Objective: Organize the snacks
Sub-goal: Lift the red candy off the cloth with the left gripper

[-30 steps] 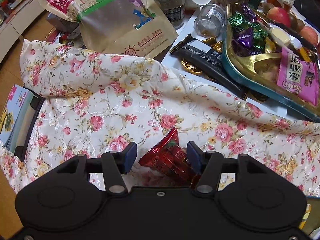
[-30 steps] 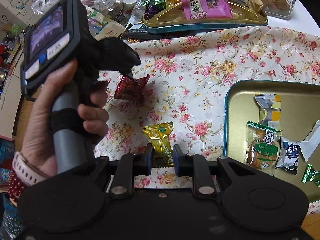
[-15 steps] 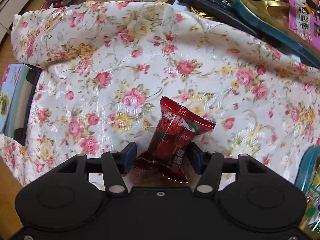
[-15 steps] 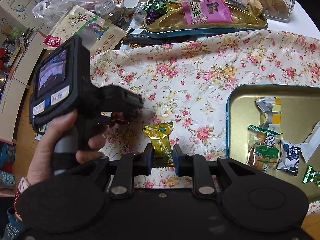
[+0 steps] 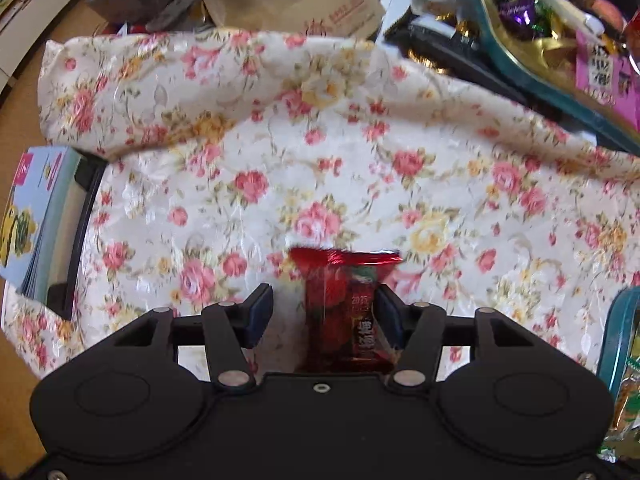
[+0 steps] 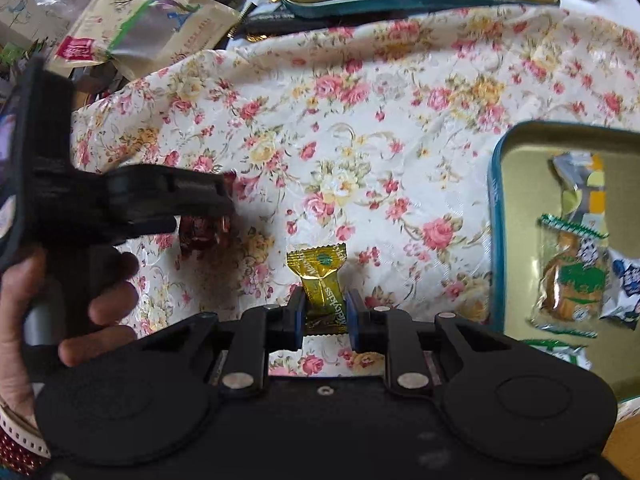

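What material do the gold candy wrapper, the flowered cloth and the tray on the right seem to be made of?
Gold candy wrapper: probably metallised foil film; shiny, creased, crimped ends.
Flowered cloth: likely woven fabric with a satin sheen; soft folds, glossy highlights.
Tray: appears to be tin; golden, softly reflective inside, teal painted rim.

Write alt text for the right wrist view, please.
The right gripper pinches a gold foil candy above a floral cloth. The left gripper is beside it; a teal tin tray holds wrapped snacks.
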Available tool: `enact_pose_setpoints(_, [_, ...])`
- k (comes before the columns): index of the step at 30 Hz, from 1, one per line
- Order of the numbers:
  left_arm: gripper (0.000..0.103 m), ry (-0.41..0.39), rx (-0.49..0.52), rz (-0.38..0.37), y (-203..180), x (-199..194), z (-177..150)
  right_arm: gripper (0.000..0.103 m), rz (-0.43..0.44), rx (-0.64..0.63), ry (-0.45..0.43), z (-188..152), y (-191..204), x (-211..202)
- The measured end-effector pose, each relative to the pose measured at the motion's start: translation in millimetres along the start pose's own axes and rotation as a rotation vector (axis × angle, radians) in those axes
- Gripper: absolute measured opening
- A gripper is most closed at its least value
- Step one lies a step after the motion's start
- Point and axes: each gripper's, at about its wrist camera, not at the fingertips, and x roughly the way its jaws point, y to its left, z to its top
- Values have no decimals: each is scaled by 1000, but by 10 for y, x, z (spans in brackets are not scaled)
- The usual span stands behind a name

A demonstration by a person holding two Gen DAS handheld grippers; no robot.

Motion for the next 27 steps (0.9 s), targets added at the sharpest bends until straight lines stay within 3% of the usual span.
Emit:
enact_pose_setpoints(8, [63, 21, -32, -10, 97, 254, 117, 23, -39, 49, 15, 81, -62, 271])
enact_pose_setpoints(21, [65, -12, -21, -23, -48, 215, 114, 26, -137, -48, -4, 58, 99, 518])
enact_pose_setpoints(25, [60, -22, -21, -34, 15, 184, 68, 27, -158, -78, -17, 29, 168, 540])
enact_pose_setpoints(27, [51, -23, -16, -43, 40, 154, 50, 27, -168, -103, -23, 16, 194, 550])
